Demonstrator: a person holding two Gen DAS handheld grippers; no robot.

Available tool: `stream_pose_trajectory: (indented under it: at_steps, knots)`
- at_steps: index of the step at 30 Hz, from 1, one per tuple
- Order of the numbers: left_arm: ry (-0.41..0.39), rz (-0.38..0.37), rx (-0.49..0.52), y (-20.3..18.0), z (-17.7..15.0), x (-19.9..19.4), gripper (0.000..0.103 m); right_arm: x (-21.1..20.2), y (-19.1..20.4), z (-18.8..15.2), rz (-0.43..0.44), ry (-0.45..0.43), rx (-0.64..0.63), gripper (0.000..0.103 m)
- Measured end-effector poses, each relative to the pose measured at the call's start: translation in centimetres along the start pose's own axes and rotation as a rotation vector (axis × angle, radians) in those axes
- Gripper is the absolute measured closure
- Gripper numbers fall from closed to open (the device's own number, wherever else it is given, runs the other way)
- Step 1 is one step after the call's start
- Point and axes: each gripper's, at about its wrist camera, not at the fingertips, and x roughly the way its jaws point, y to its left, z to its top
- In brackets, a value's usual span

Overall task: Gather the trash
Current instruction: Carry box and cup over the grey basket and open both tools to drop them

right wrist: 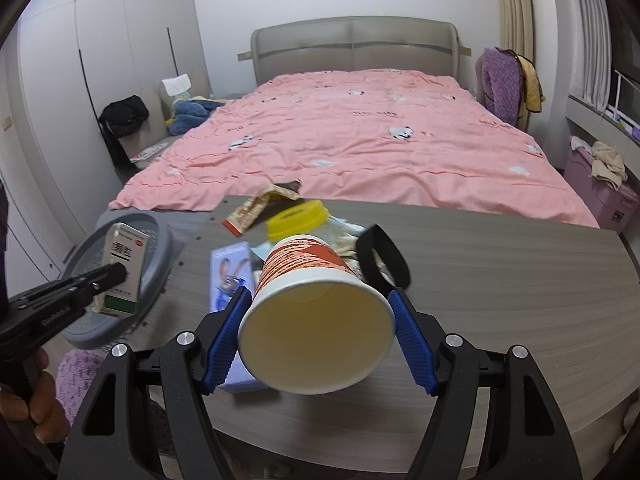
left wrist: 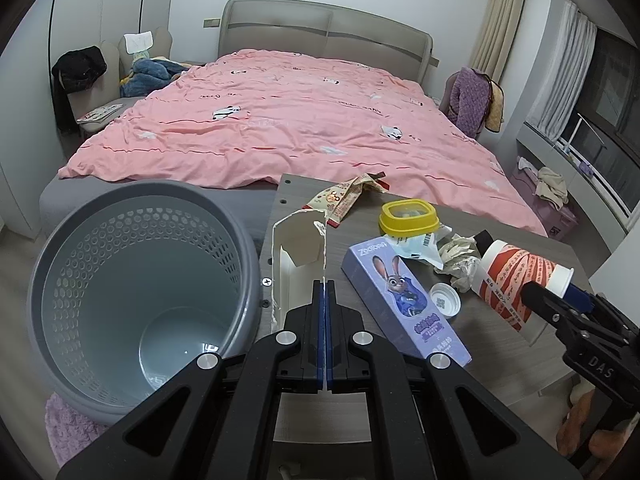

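My left gripper (left wrist: 324,282) is shut on a torn white medicine carton (left wrist: 298,248), held above the table's left edge beside the grey perforated bin (left wrist: 136,280). The same carton (right wrist: 122,268) shows in the right wrist view, in front of the bin (right wrist: 160,248). My right gripper (right wrist: 320,304) is shut on the rim of a red-and-white paper cup (right wrist: 312,280), lifted on its side, mouth toward the camera; it also shows in the left wrist view (left wrist: 516,276). The grey table (right wrist: 500,280) holds a purple Zootopia box (left wrist: 404,300), a white cap (left wrist: 445,299), crumpled tissue (left wrist: 460,256), a yellow-lidded container (left wrist: 408,218) and a snack wrapper (left wrist: 348,196).
The bin stands on the floor at the table's left end and looks empty inside. A bed with a pink duvet (left wrist: 300,120) lies just beyond the table. A purple storage box (right wrist: 600,196) with cloth on it stands at the right by the window.
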Motion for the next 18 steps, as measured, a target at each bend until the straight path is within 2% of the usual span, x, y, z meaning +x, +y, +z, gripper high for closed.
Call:
stream_pose_trajectory:
  at_steps: [4, 9, 18]
  knots:
    - [-0.015, 0.021, -0.007, 1.3, 0.2, -0.6, 0.102, 0.2, 2.2, 1.0, 0.049, -0.016, -0.025, 0.034]
    - [-0.032, 0.084, -0.023, 4.4, 0.4, -1.7, 0.102, 1.5, 5.8, 1.7, 0.131, -0.015, -0.066, 0.034]
    - [0.000, 0.180, -0.065, 11.2, 0.1, -1.5, 0.102, 5.0, 13.8, 2.6, 0.268, 0.029, -0.178, 0.034]
